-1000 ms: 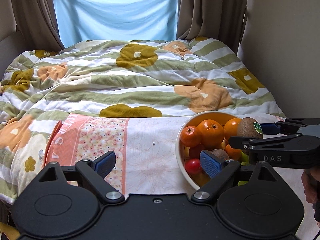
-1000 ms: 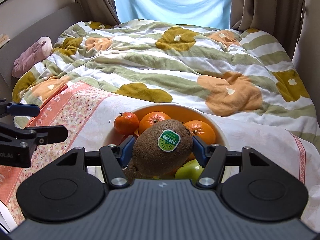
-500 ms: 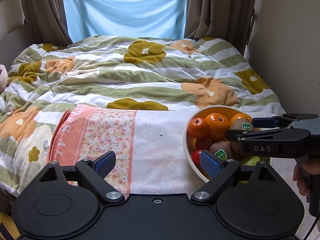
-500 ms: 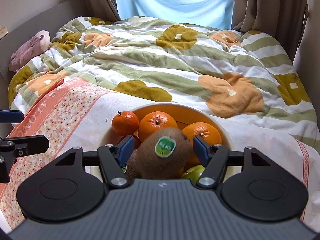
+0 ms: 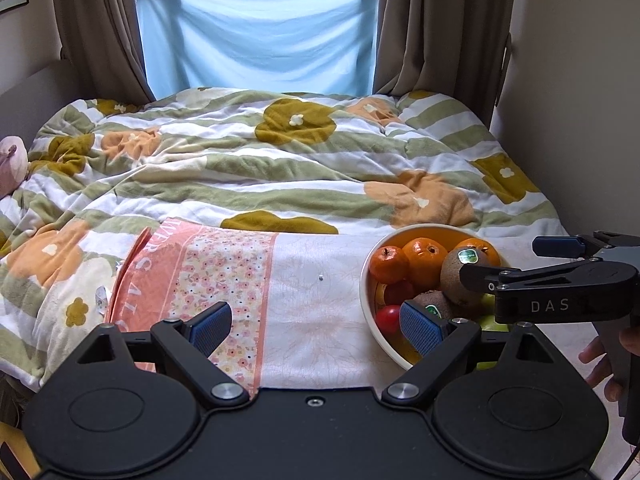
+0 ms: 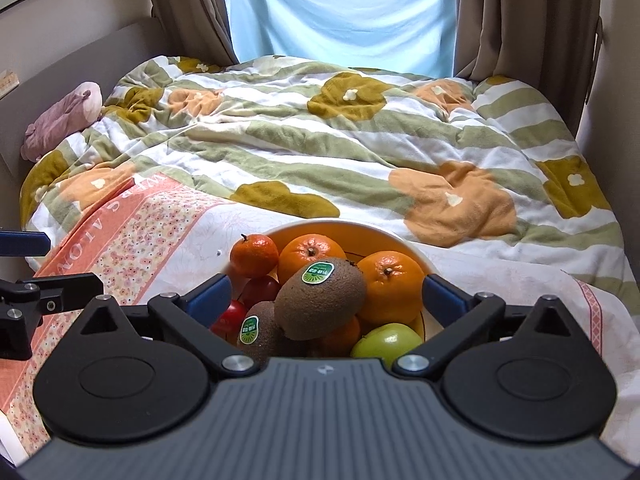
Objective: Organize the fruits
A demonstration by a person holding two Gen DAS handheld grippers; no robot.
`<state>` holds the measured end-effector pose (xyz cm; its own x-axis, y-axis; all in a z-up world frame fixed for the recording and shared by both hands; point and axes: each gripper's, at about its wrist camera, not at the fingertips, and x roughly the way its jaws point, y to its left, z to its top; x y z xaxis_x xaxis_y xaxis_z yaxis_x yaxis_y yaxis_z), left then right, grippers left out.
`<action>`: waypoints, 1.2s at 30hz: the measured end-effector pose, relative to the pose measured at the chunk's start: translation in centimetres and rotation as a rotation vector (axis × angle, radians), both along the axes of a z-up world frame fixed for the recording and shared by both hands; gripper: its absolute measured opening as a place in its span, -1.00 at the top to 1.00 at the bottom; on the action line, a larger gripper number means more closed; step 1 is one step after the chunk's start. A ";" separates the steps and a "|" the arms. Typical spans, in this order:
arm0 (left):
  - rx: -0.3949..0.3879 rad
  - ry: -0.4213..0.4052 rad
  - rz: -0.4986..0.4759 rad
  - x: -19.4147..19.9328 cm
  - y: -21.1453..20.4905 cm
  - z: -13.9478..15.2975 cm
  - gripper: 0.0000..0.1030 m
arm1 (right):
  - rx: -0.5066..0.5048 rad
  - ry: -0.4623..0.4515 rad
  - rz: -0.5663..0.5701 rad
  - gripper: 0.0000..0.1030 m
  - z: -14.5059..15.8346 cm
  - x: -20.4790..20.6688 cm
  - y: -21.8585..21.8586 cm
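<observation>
Right gripper (image 6: pixel 324 294), jaws now apart, has released the kiwi (image 6: pixel 320 299) atop the bowl (image 6: pixel 412 242); left gripper (image 5: pixel 316 322) idles open; placement done, stability apparently adequate.

Striped floral duvet (image 5: pixel 280 168) fills mid-frame, pink patterned cloth (image 5: pixel 192 276) spread lower left over it, pale blue sheet (image 5: pixel 256 40) across the window at top centre between brown curtains (image 5: pixel 436 32), mauve plush toy (image 6: pixel 60 120) at left edge.
</observation>
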<state>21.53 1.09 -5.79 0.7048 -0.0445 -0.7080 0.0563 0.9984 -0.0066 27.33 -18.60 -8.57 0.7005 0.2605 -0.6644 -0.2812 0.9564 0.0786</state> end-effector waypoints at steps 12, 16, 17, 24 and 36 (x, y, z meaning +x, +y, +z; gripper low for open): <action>-0.023 -0.134 -0.046 -7.6 0.1 5.5 -0.82 | 0.004 -0.054 -0.179 -1.00 7.7 -9.7 -2.3; -0.037 -0.164 -0.053 -10.0 0.2 7.0 -0.82 | -0.008 -0.069 -0.230 -1.00 9.4 -13.7 -3.2; -0.039 -0.171 -0.056 -10.6 0.2 7.4 -0.83 | -0.017 -0.074 -0.239 -1.00 9.8 -14.8 -3.4; -0.034 -0.211 -0.079 -14.0 0.1 8.9 -1.00 | -0.032 -0.078 -0.288 -1.00 11.4 -20.5 -4.4; 0.001 -0.206 -0.066 -18.1 0.3 8.3 -1.00 | -0.070 -0.068 -0.302 -1.00 11.5 -25.4 -3.7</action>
<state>3.43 1.38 2.54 0.8301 -0.0942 -0.5495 0.1213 0.9925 0.0131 1.91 -22.26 2.96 0.7826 -0.0105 -0.6224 0.0138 0.9999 0.0005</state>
